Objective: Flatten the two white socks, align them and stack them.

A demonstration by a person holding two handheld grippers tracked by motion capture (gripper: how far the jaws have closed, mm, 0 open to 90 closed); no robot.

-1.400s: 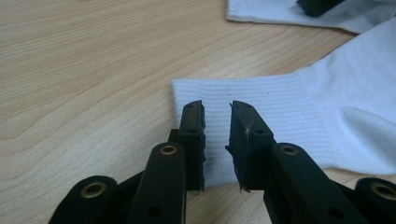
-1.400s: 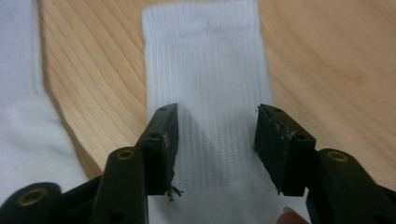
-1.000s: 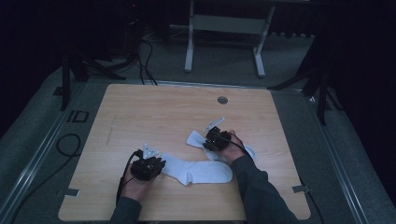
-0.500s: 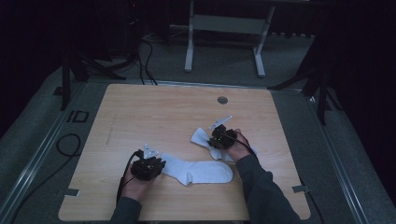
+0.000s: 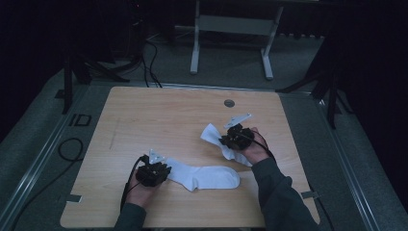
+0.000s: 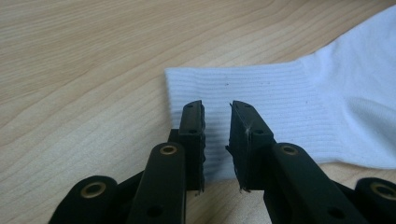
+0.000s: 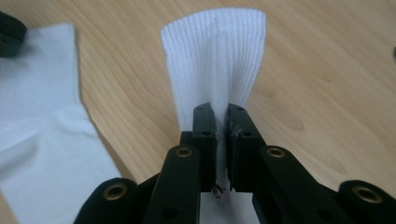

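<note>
We have two white ribbed cotton socks on the pale wooden worktop [image 5: 159,115], one under each pair of tongs.

Our right tongs [image 5: 230,139] are clamped on the second white sock [image 5: 211,134]. In the right gripper view the two black jaws stand almost together with a fold of the ribbed cuff [image 7: 215,56] pinched between their pads, and the cuff stands up beyond the tips, lifted off the wood. The jaws have just been closing a little, with that fabric between them. In the high view the rest of this sock trails from the tongs toward the person's hand [image 5: 254,150], and its free end lies just ahead and to the left of them.

Our left tongs [image 5: 155,174] sit at the cuff end of the first white sock [image 5: 204,177], which lies flat and stretches away to their right, its toe pointing toward the right arm. In the left gripper view the jaws stand a little apart over the ribbed cuff [image 6: 243,88], with a strip of fabric showing in the gap; we cannot tell whether the pads press on it or merely rest above it.

The two socks lie close, not touching.
</note>
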